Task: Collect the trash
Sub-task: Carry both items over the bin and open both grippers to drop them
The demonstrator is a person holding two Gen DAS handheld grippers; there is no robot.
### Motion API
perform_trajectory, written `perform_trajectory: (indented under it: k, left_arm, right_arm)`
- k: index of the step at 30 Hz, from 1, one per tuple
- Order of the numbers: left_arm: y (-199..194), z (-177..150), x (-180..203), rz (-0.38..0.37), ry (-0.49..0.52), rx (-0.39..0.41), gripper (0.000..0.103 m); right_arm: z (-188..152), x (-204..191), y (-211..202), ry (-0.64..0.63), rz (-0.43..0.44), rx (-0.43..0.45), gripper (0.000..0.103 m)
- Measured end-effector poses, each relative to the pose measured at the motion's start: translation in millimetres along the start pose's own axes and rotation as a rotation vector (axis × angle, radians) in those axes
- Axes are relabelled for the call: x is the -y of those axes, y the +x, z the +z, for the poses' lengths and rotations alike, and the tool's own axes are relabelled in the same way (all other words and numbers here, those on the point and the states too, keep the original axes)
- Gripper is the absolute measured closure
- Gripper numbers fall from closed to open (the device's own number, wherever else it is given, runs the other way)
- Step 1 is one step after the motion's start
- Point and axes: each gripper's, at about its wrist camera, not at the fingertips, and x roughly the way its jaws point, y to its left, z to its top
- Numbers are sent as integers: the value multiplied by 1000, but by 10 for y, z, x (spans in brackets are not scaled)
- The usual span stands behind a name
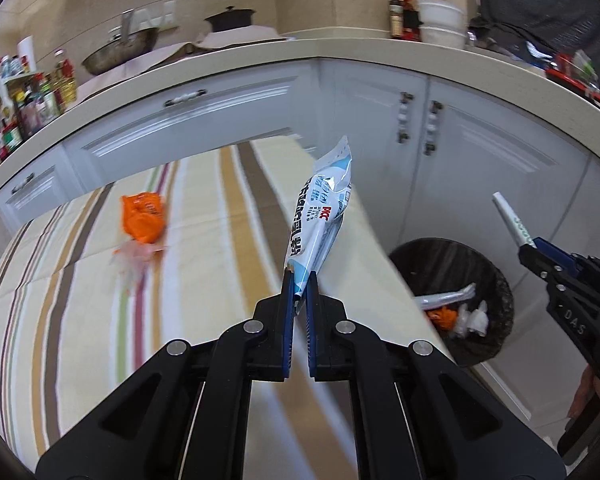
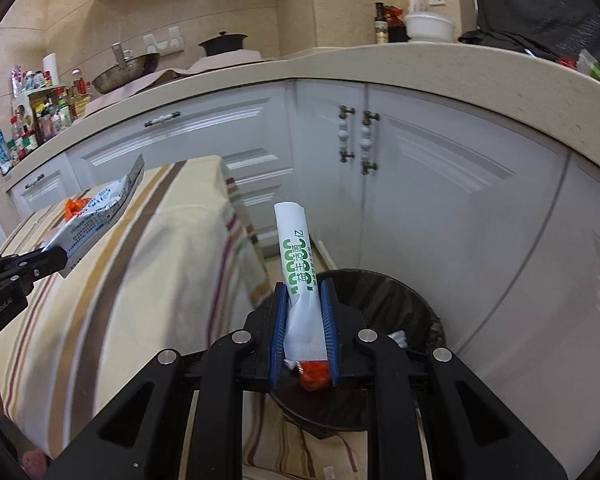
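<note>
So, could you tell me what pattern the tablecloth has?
Cream tablecloth with brown, tan, maroon and green stripes, clearest in the left wrist view.

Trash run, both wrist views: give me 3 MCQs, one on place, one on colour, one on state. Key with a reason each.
1. Where does the bin stand?
A. on the countertop
B. on the floor beside the striped table
C. inside an open cabinet

2. What colour is the crumpled wrapper left on the striped tablecloth?
A. orange
B. green
C. black

3. What is the right gripper doing?
A. open, holding nothing
B. shut on a spoon
C. shut on the white packet with green print

Key:
1 B, the dark bin sits low by the table edge, in front of the white cabinets.
2 A, it is bright orange against the stripes.
3 C, both blue pads press the packet's sides above the bin; the left gripper likewise pinches a blue-and-white pouch.
</note>
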Motion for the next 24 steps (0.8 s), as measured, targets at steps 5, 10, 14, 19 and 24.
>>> perform_trajectory:
  k: [5,10,14,19,24]
  left_arm:
    - [77,14,486,-63,68,-7,98]
    - [186,60,885,-101,123,-12,98]
    - [392,120,1176,-122,180,-45,86]
    - [579,111,1273,-102,184,-64,67]
    - [526,110,1118,-87,143,-60,66]
  right_arm:
    - [-85,264,-11,28,-45,-12,84]
    - [-108,453,41,43,-71,-17,84]
    - [-99,580,187,49,-78,-16,80]
    - [-142,704,394,74,-113,-36,60]
    - [-170,671,331,84,-114,-32,57]
